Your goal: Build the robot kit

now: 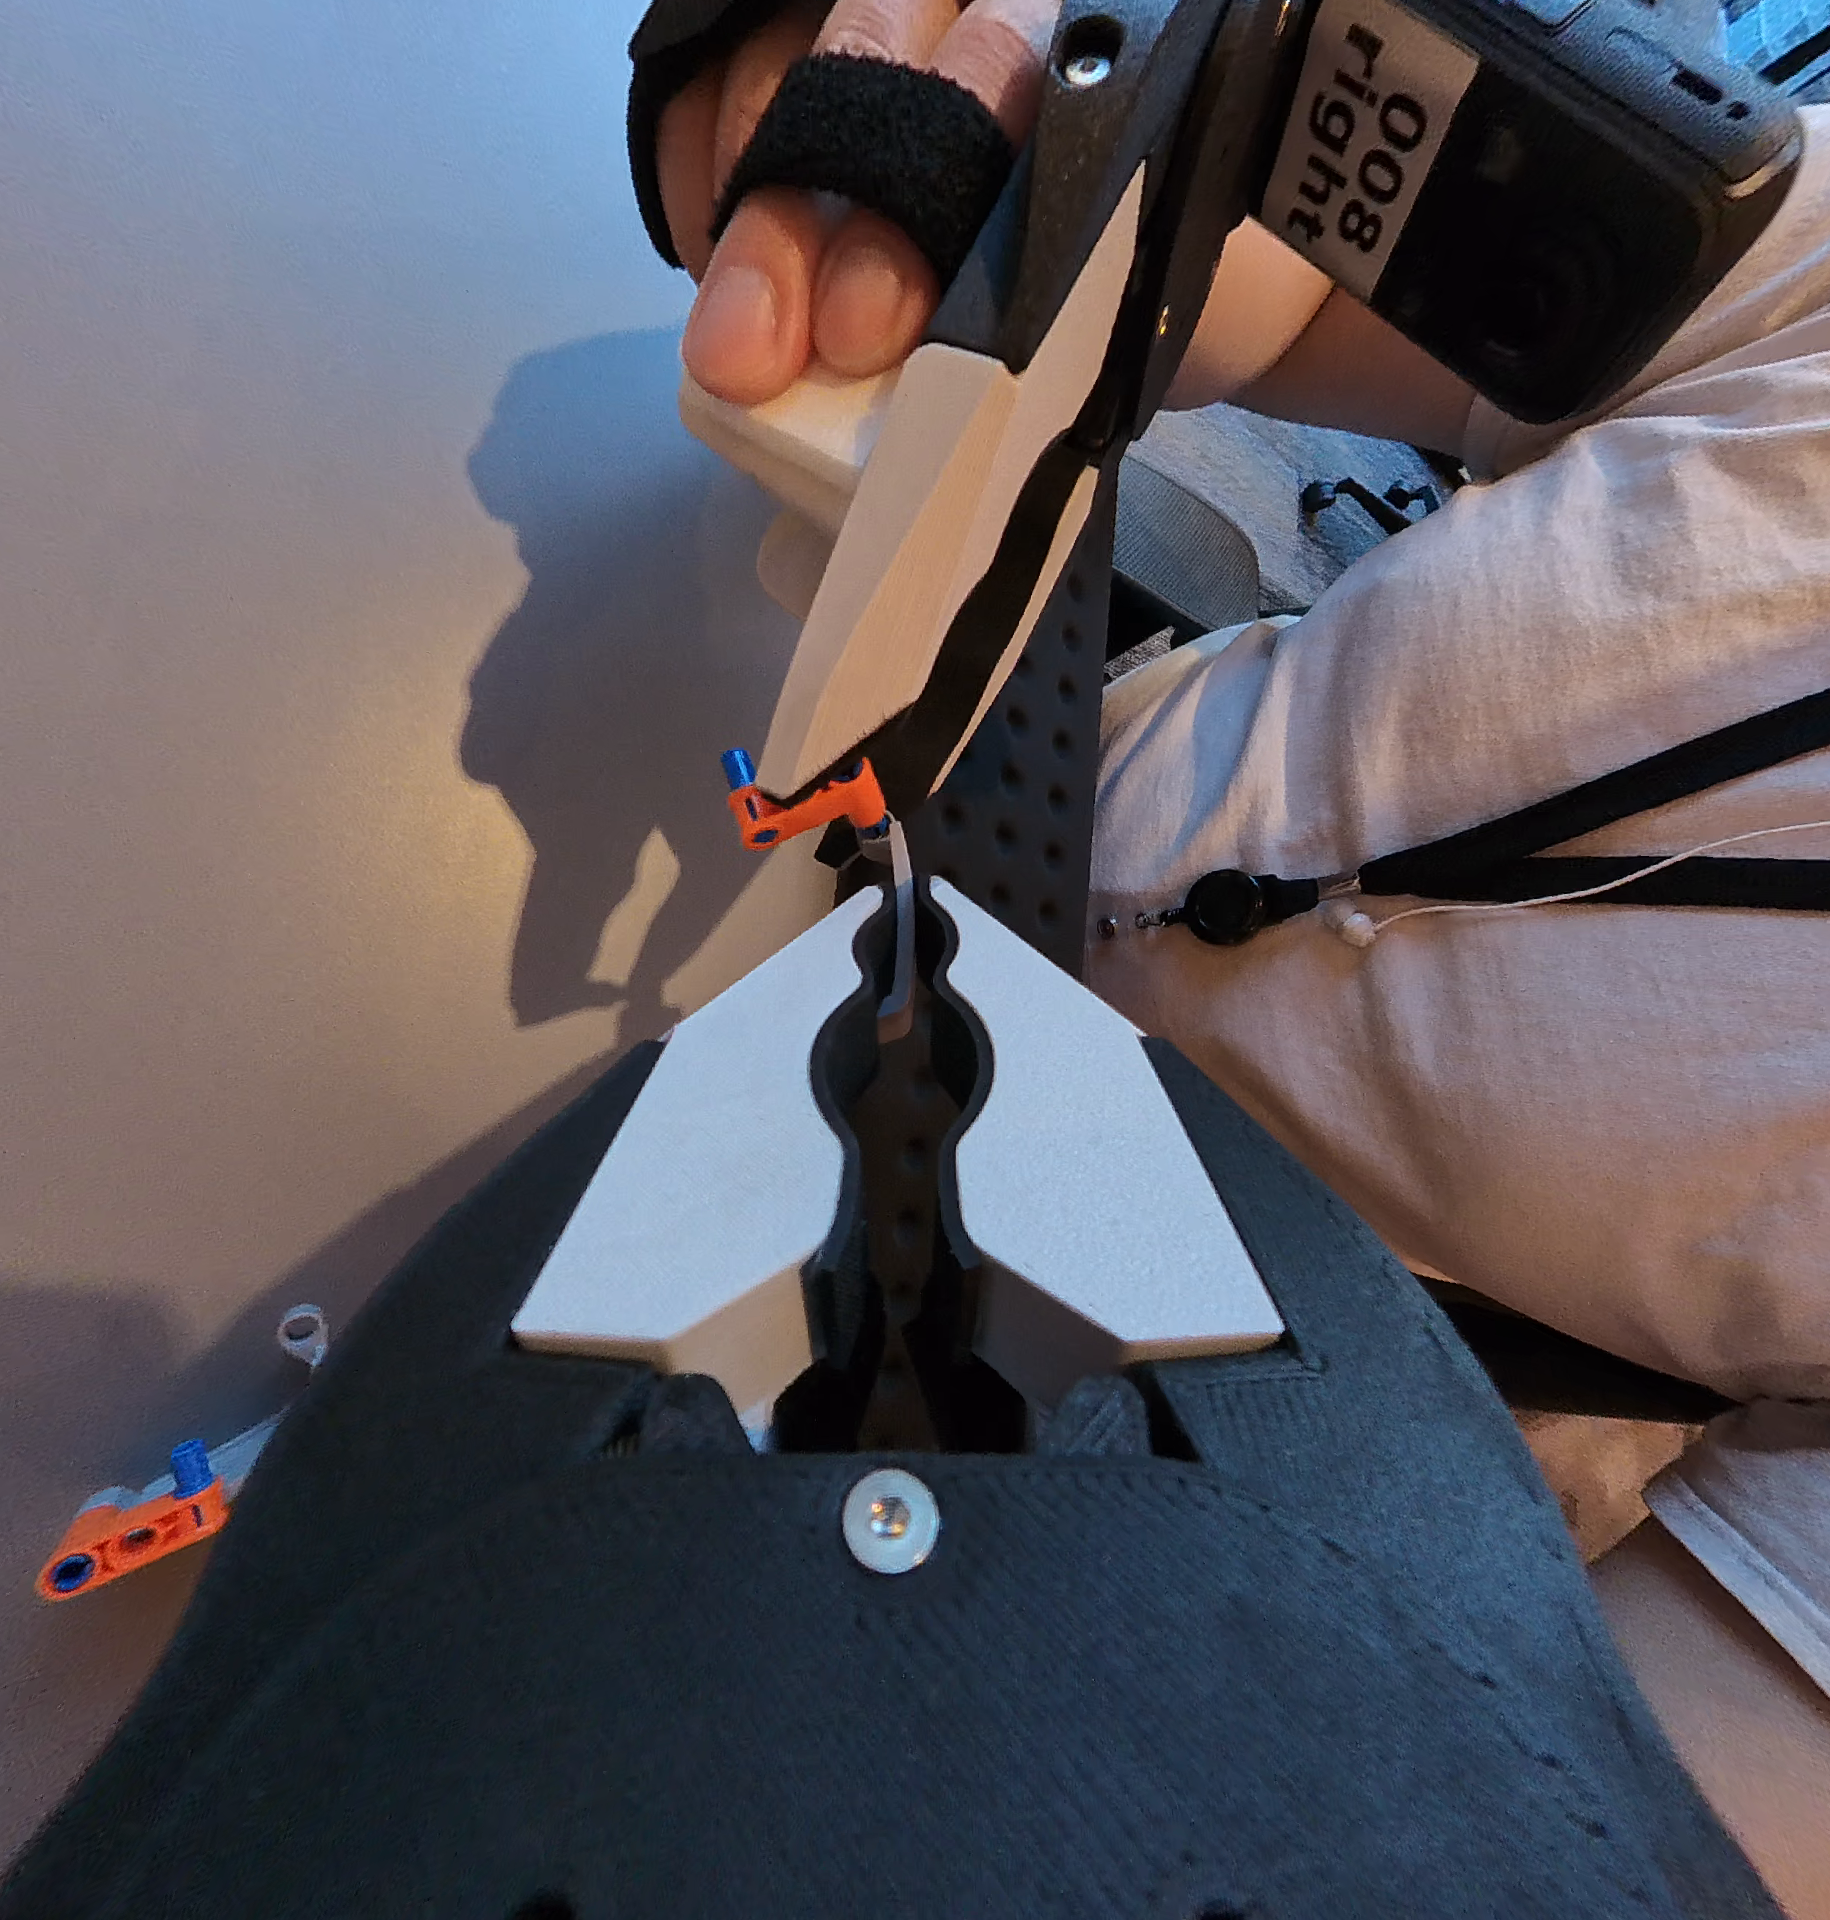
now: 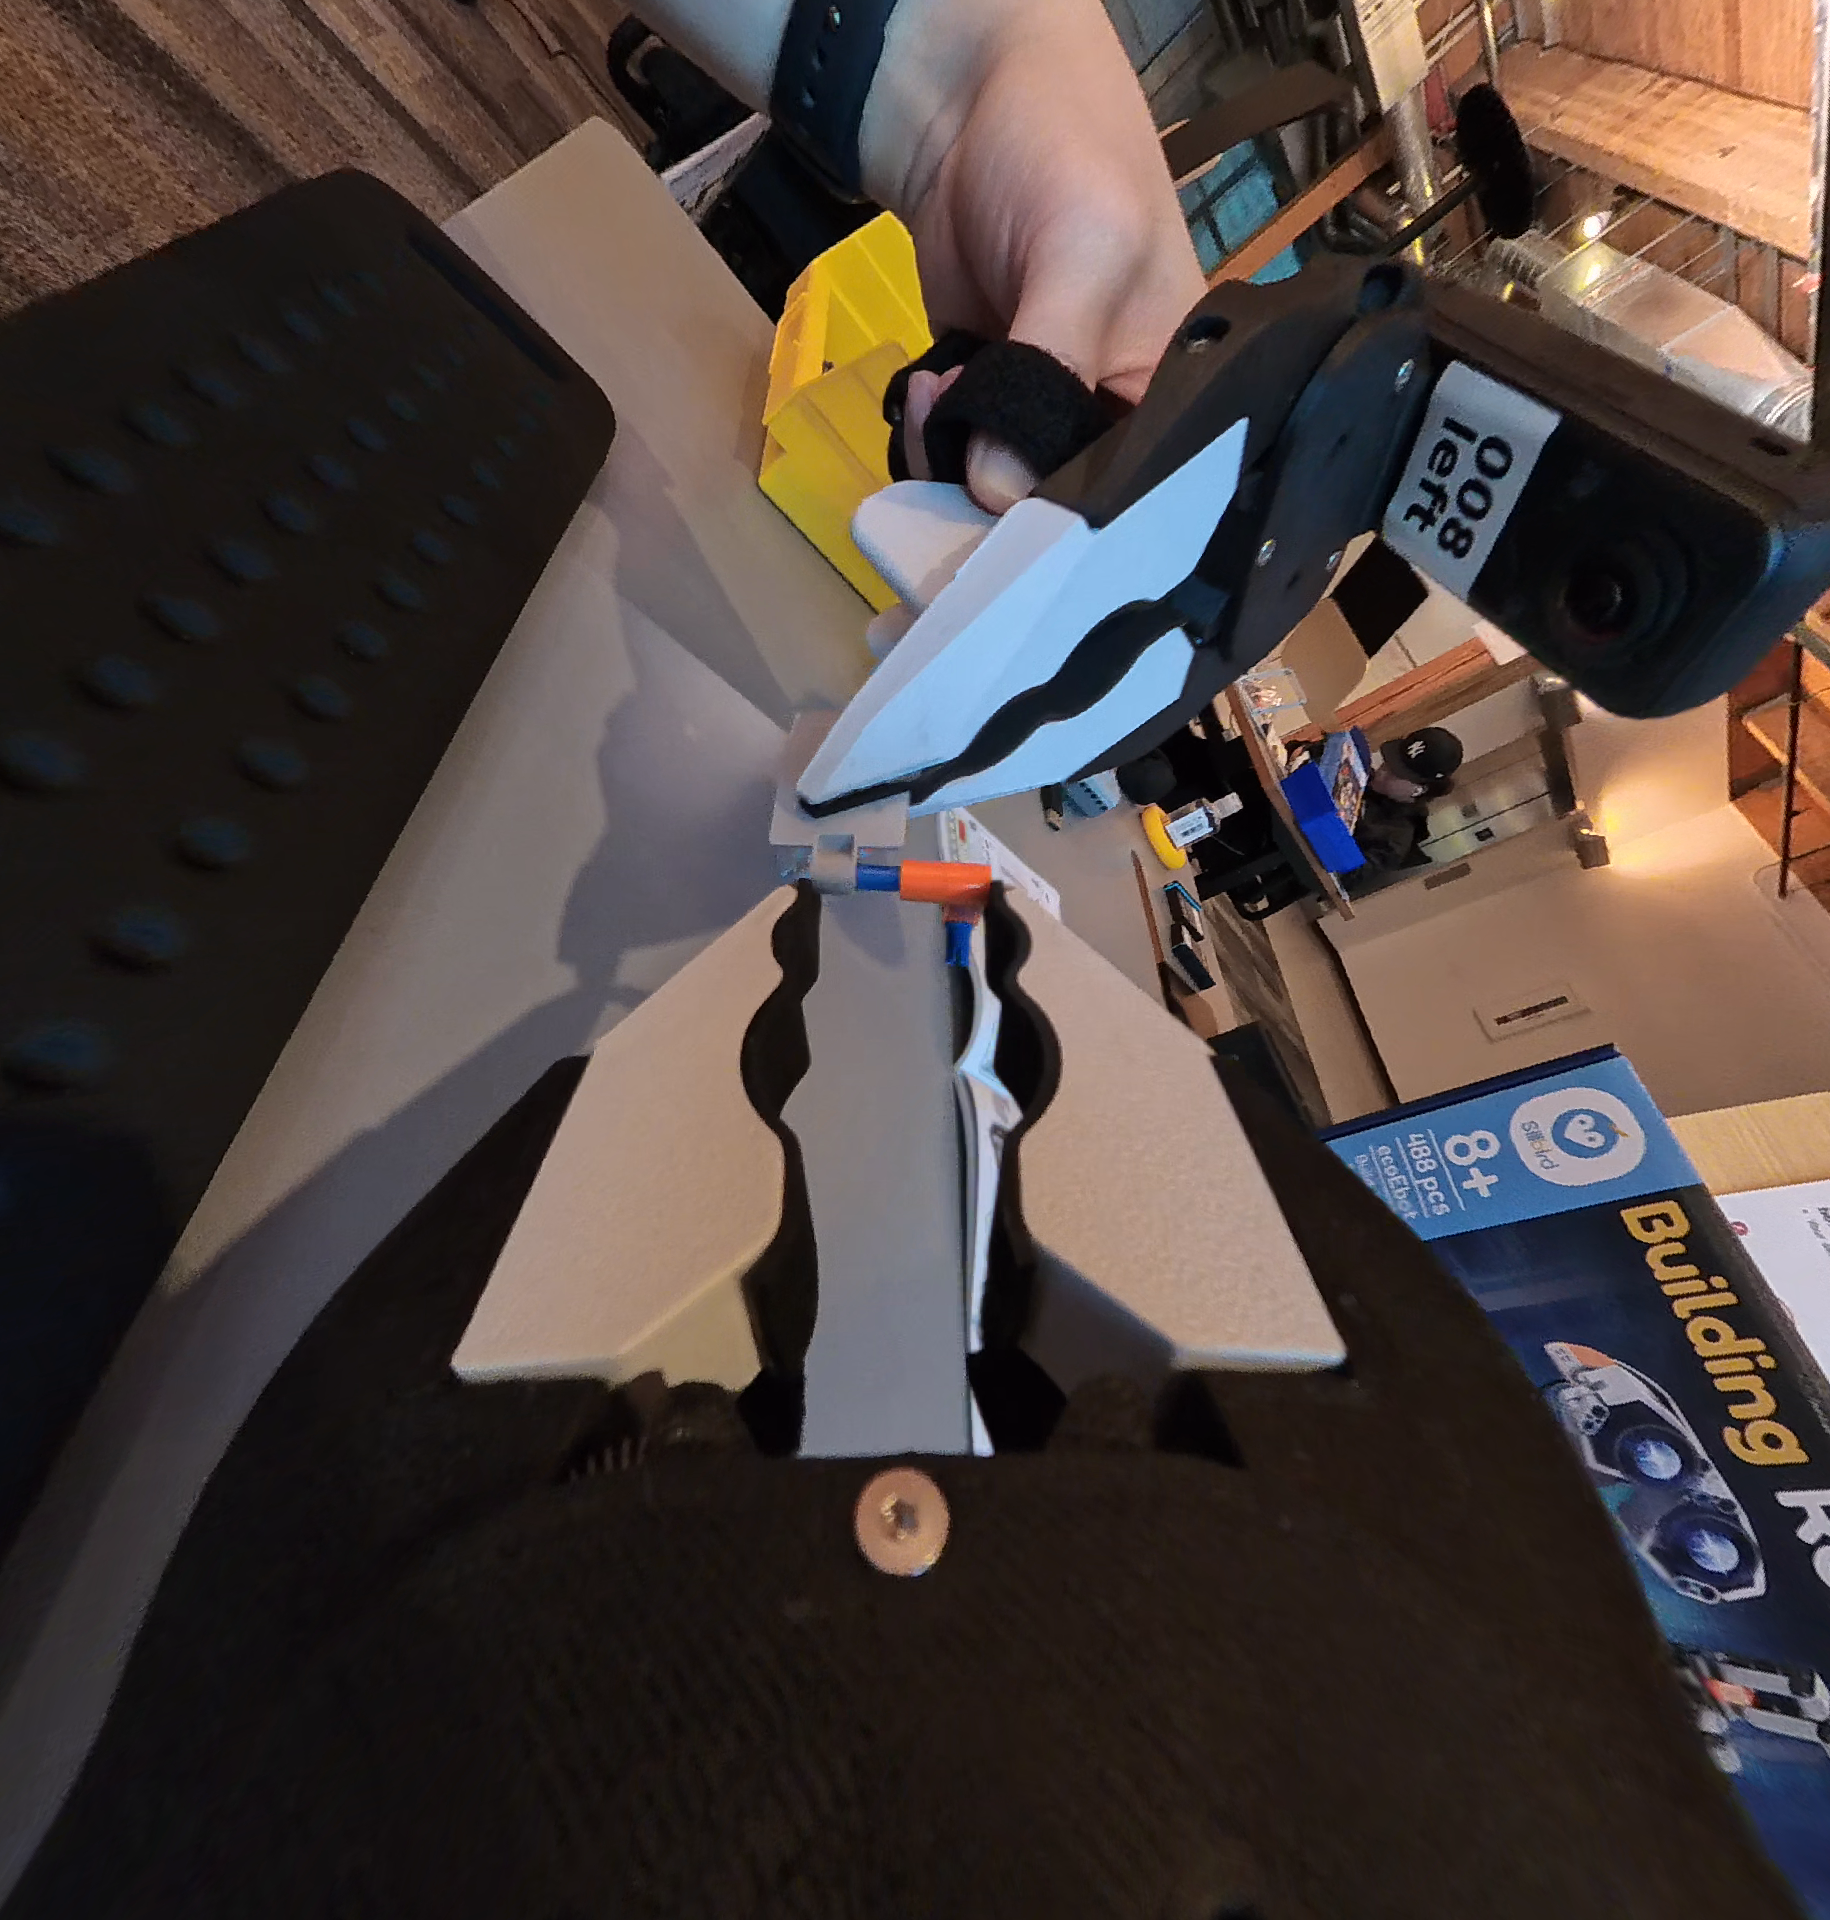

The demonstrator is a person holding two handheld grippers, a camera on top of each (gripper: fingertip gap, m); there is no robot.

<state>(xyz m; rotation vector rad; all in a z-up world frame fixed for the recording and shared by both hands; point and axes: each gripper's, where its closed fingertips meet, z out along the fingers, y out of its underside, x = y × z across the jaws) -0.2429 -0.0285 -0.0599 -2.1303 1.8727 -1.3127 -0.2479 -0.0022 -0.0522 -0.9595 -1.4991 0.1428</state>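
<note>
My left gripper is shut on a thin grey plate, held edge-on between its white pads. In the right wrist view the left gripper comes in from the upper right with that plate in its tips. My right gripper is closed on a small orange connector with blue pins. One pin end meets a grey block at the plate's edge. In the left wrist view the right gripper holds the orange connector just above my left fingertips.
A second orange-and-grey assembly and a grey ring piece lie on the pale table at lower left. A black dimpled panel, a yellow bin and a blue kit box surround the work. The person's white shirt is close on the right. Less than 4 cm separates the two grippers' tips.
</note>
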